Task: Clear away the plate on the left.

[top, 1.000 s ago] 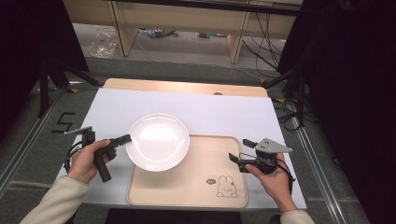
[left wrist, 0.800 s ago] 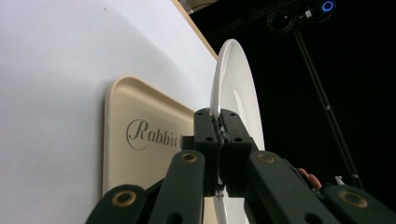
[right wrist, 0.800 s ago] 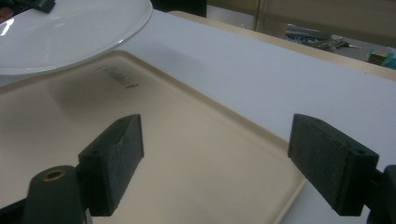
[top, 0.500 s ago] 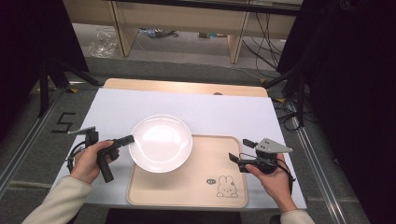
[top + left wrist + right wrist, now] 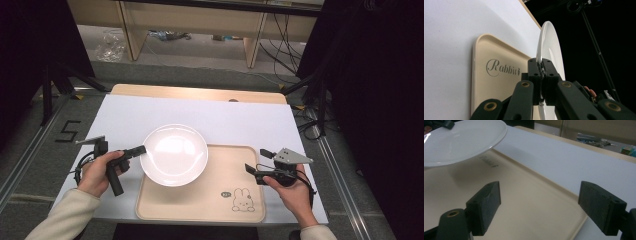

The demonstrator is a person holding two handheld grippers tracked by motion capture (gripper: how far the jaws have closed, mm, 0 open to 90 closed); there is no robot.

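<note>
So the left gripper (image 5: 141, 149) has its jaws clamped tight on the near-left rim of the white plate (image 5: 175, 154); in the left gripper view you can see the pads (image 5: 534, 72) pinching the thin edge with the plate (image 5: 549, 50) running away from them. The plate sits over the upper-left corner of the beige tray (image 5: 215, 200), partly hanging past the tray's edge toward the white table cover (image 5: 200, 112); from the right gripper view the plate (image 5: 461, 140) looks lifted clear, with a shadow under it on the tray (image 5: 529, 202), so I'd say it's held in the air rather than resting.

The right gripper (image 5: 255, 172) has its jaws spread wide with nothing between them, hovering at the right side of the tray.

If the job is setting the plate down on the tray, I'd keep it level; a one-sided pinch on a rim like that wants to droop at the far side; bring it fully inside the tray lip before lowering, and only let go once the base is flat.

Hard to tell: whether any part of the plate touches the tray; the plate's underside is hidden; the left gripper view cuts off the plate's lower rim behind the jaws; the small print beside the tray's rabbit drawing (image 5: 242, 200) is unreadable from above.
</note>
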